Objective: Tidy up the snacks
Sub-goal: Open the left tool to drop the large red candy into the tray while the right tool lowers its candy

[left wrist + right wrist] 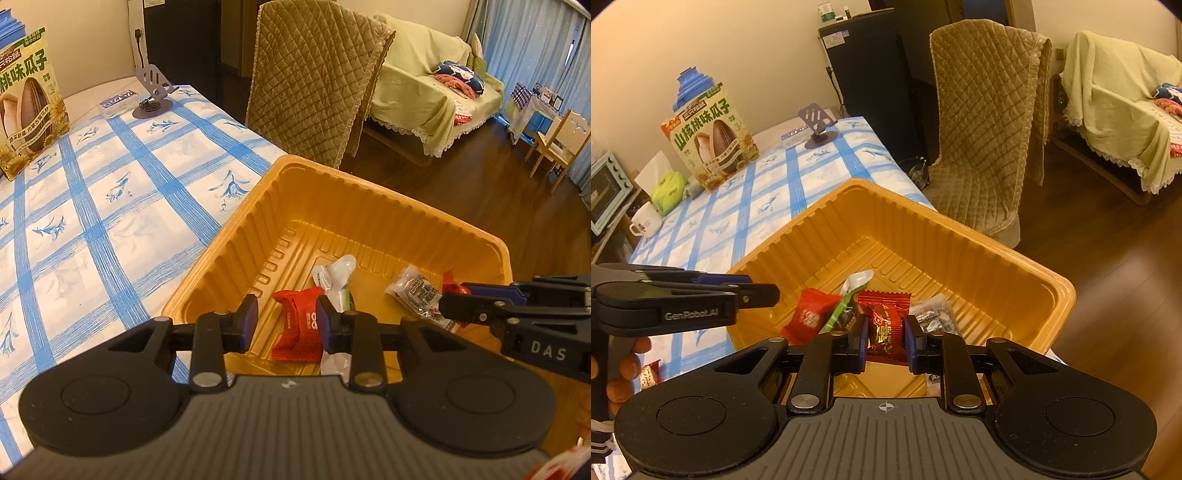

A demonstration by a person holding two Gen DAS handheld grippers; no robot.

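Red candy wrapper (886,328) pinched between the pads of the right gripper (885,338), hanging just over the near edge of the orange tray (960,236); best carried slightly forward past the rim, lowered close to the floor, then released beside the red packet (809,317) and clear wrapped sweet (936,314) ahead; left gripper (286,325) hovering half-open and empty over the same tray, better kept to its own side; sunflower seed bag (711,142) far ahead-left on the checked tablecloth (768,192).
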